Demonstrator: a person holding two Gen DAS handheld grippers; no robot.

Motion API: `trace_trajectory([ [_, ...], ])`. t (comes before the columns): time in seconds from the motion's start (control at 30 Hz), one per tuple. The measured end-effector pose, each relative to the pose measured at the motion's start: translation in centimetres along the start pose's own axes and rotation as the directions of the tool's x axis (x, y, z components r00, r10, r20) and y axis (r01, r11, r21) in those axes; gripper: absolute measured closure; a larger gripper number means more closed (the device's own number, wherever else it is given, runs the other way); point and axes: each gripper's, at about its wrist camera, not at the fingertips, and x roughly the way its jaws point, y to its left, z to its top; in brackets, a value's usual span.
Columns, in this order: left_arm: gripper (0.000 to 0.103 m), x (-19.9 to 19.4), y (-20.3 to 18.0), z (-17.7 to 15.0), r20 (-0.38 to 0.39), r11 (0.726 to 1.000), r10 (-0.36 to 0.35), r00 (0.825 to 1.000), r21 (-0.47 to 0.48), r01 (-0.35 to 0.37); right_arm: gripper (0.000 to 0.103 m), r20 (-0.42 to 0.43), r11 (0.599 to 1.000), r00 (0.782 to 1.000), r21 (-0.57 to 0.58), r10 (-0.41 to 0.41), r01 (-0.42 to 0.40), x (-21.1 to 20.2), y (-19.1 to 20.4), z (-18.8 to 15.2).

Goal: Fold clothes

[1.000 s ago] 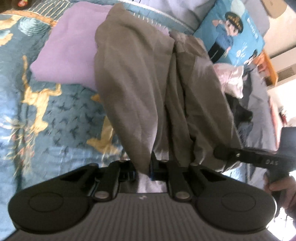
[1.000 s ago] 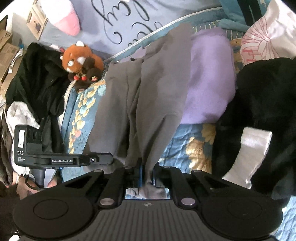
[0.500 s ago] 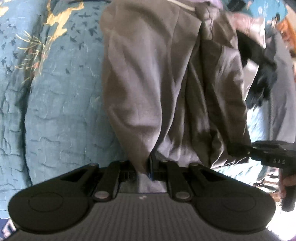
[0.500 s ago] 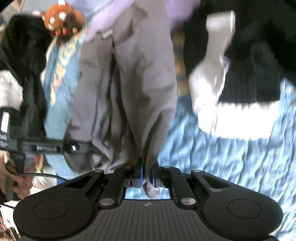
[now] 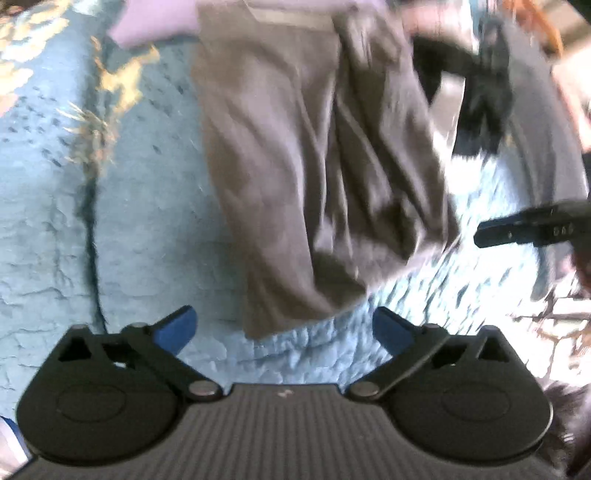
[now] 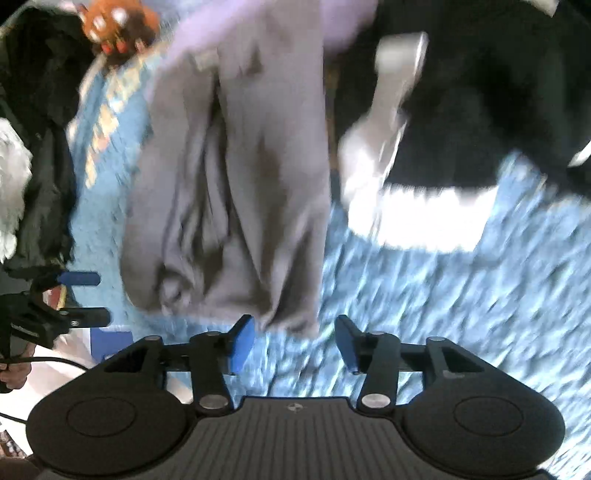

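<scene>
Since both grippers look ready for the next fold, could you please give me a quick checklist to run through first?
1. Left gripper open, holding nothing: ok.
2. Right gripper open, holding nothing: ok.
3. Grey trousers resting on the blue quilt: ok.
4. Trousers smooth: not ok, their near end is bunched.
5. Far end clear of the purple garment: not ok, it overlaps.
6. Legs aligned: cannot tell, the pictures are blurred.
</scene>
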Motion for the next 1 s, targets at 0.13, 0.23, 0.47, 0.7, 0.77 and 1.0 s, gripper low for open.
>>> trace_trajectory([
  [0.13,0.000,-1.8,3.0,4.7,0.124,0.996,-0.049,0.991,-0.070,0.058,0.034,0.161,0.994,0.983,-0.082,0.083,-0.070,-2.6,-0.1,3.5],
  [0.23,0.000,-0.6,5.6,9.2,0.177,0.987,-0.103,0.979,-0.100,0.122,0.031,0.186,0.975,0.969,-0.177,0.165,-0.132,-1.3,-0.2,7.1],
  [0.47,0.000,5.2,9.2,13.5,0.167,0.929,-0.306,0.937,-0.165,0.332,0.031,0.117,0.955,0.951,-0.117,0.286,-0.273,4.4,-3.2,10.5],
  [0.7,0.000,9.1,10.3,13.6,0.146,0.854,-0.448,0.882,-0.223,0.470,0.030,0.104,0.953,0.948,-0.090,0.299,-0.291,6.2,-3.4,10.4],
  [0.77,0.000,9.5,9.7,13.9,0.150,0.856,-0.452,0.879,-0.204,0.475,0.032,0.121,0.956,0.950,-0.088,0.289,-0.280,6.4,-3.3,10.8],
  [1.0,0.000,10.2,10.3,15.6,0.221,0.848,-0.447,0.867,-0.205,0.489,0.030,0.180,0.967,0.951,-0.080,0.251,-0.240,6.9,-3.0,12.2],
])
